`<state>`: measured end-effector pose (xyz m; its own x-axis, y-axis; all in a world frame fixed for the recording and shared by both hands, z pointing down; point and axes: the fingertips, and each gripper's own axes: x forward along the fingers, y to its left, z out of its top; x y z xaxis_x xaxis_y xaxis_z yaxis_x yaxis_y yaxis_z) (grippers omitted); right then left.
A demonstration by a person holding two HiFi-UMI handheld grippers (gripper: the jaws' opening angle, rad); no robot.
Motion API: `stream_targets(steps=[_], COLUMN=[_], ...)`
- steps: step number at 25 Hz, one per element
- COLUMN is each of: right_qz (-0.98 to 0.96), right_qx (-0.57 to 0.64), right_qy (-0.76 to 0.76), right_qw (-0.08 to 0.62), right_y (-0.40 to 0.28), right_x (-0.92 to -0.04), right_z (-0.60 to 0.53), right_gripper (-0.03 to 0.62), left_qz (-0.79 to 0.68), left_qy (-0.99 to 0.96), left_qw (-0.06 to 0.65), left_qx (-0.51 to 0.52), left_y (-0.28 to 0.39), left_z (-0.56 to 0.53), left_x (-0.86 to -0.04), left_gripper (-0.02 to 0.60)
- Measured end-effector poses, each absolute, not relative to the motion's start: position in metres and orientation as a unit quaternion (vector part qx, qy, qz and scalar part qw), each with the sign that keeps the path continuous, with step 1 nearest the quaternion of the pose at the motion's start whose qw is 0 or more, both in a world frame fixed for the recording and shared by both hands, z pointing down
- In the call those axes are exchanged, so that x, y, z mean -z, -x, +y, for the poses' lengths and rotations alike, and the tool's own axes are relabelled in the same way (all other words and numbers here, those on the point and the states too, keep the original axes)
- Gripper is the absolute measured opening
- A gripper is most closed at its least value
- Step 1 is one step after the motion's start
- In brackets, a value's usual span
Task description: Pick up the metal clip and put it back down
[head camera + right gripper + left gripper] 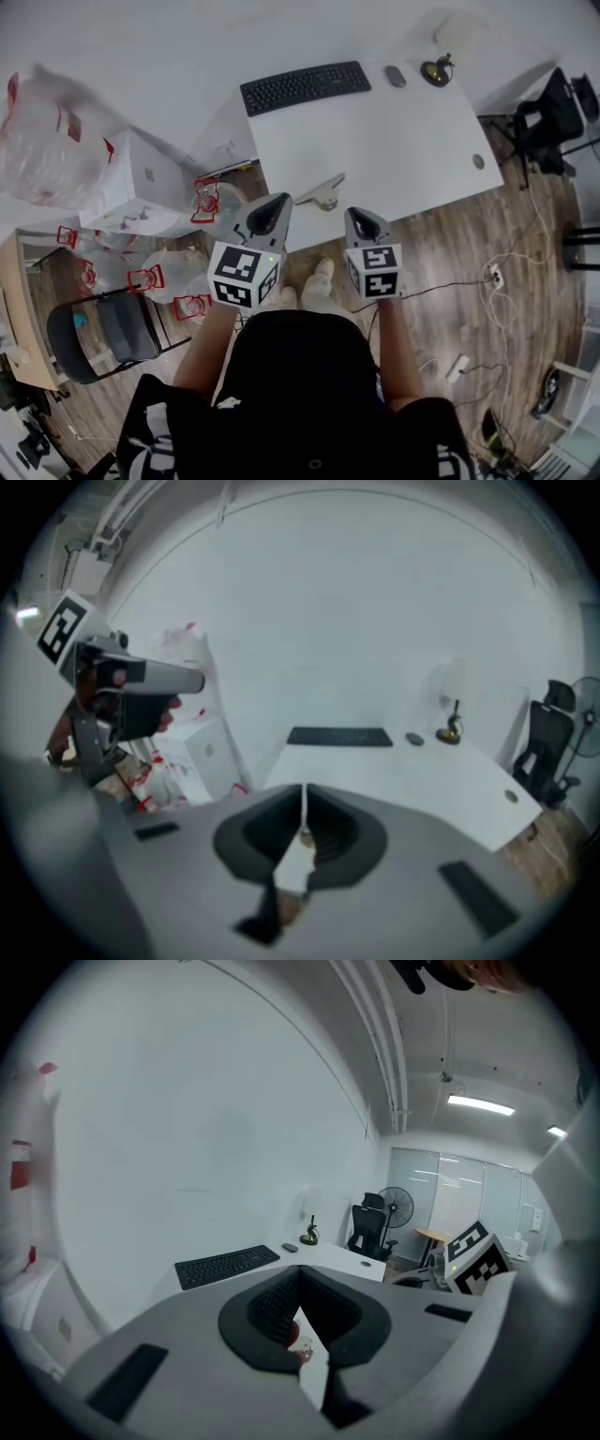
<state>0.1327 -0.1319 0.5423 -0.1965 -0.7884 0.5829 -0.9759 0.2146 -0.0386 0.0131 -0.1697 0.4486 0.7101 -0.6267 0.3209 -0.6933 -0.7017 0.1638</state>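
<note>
right gripper is seen with its two dark jaws brought together, only a hairline slit left between them and nothing held. left gripper is likewise seen closed at the tips and empty. both are held side by side, near each other, just short of the near edge of the white rectangular desk and above the wood-patterned floor. the silver metal clip is found lying on the desk right at that near edge, ahead of the grippers and roughly between them, touched by neither. the long black keyboard and the small grey mouse are set well apart from it at the far side. the pick-up is judged not yet begun. several slips can be foreseen from here. if the clip is approached with the jaws closed like this, it would be shoved rather than gripped. on the smooth desk top it could be slid along or tipped over the edge onto the floor, since so little desk lies behind it. because the clip looks thin and low, it could also be pinched off-centre and flicked away. with the grippers so near each other, a knock between them could be caused if both are brought in at once.
</note>
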Motion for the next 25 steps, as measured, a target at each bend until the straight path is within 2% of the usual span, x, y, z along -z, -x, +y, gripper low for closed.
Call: stream_targets(steps=[10, 18, 25], right_qz=[-0.753, -0.747, -0.741], right_qx=[-0.234, -0.308, -0.326], right_qy=[-0.515, -0.487, -0.486], right_qw=[0.336, 0.330, 0.329], right_y=[-0.130, -0.126, -0.120], right_x=[-0.630, -0.688, -0.726], right_z=[-0.148, -0.163, -0.192], right_gripper=[0.040, 0.237, 0.279], left_qz=[-0.395, -0.438, -0.479], left_qy=[-0.891, -0.862, -0.836], left_qw=[0.162, 0.182, 0.211], left_qx=[-0.153, -0.178, -0.166], left_y=[-0.017, 0.000, 0.013], left_z=[-0.183, -0.181, -0.186], left_x=[-0.482, -0.506, -0.515], left_gripper=[0.020, 0.020, 0.020])
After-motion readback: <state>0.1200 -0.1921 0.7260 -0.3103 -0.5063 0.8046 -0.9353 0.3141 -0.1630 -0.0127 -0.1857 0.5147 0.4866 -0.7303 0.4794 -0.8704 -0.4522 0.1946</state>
